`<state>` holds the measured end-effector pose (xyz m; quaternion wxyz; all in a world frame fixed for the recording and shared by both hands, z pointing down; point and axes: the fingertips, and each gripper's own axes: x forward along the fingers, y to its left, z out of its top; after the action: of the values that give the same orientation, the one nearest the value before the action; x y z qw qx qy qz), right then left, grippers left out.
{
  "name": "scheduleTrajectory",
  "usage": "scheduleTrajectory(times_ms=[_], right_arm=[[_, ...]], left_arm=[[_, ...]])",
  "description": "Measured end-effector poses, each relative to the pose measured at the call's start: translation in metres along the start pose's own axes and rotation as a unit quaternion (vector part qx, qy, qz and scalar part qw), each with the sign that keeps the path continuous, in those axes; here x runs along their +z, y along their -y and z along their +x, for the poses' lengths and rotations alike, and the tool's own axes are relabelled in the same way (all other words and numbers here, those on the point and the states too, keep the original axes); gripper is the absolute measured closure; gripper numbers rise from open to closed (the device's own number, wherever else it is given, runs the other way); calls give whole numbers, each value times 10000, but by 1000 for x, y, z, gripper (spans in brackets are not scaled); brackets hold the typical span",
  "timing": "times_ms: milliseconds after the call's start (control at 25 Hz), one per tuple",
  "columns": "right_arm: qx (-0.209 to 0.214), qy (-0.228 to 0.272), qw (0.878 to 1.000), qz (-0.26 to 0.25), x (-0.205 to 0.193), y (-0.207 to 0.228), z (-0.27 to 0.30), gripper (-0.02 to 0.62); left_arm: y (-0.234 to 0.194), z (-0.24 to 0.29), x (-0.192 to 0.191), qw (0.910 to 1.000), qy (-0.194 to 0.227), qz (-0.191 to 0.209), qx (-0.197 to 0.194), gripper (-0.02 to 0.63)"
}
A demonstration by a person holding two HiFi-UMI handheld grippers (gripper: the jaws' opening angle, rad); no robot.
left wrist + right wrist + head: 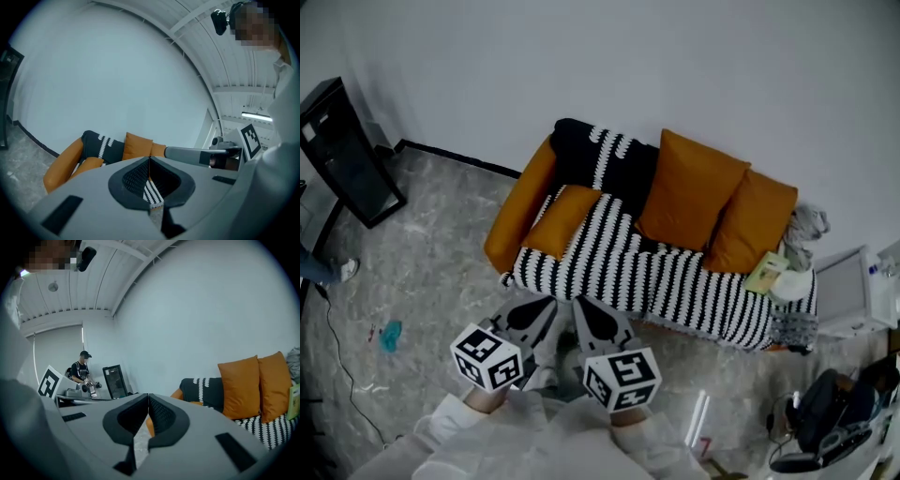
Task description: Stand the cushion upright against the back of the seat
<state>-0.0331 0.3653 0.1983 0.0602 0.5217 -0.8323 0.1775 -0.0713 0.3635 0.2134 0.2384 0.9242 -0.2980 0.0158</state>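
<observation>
**Cushion.** In the head view the orange cushion (562, 220) lies flat on the seat at the left end of the sofa (517, 211). It rests on the black-and-white striped throw (675, 277), just beside the orange armrest. It is not upright. Two further orange cushions (689, 192) stand against the backrest, at about 2 o'clock from the flat one.

**Left hand-held gripper** (548, 305). It is held over the floor in front of the sofa, apart from the cushion. The jaw tips are together with nothing gripped. The cushion lies at about 12 o'clock from it. In the left gripper view the cushion (89, 164) appears at about 9 o'clock from the jaw tips (150, 159).

**Right hand-held gripper** (581, 307). It is just beside the left unit and equally clear of the sofa. The jaws (148, 397) are closed and empty. The cushion lies between 11 and 12 o'clock from it in the head view.
</observation>
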Motion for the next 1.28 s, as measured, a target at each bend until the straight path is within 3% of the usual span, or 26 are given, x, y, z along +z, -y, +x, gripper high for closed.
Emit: scheduleTrajectory(times_ms=[880,1280], right_arm=[[479,85,9988,-67,89,136,152,583],[616,88,9979,-151,111,187,180,583]], left_arm=[[-107,151,95,9990,179,151,375,598],[-129,205,117,9977,385,71,551,598]])
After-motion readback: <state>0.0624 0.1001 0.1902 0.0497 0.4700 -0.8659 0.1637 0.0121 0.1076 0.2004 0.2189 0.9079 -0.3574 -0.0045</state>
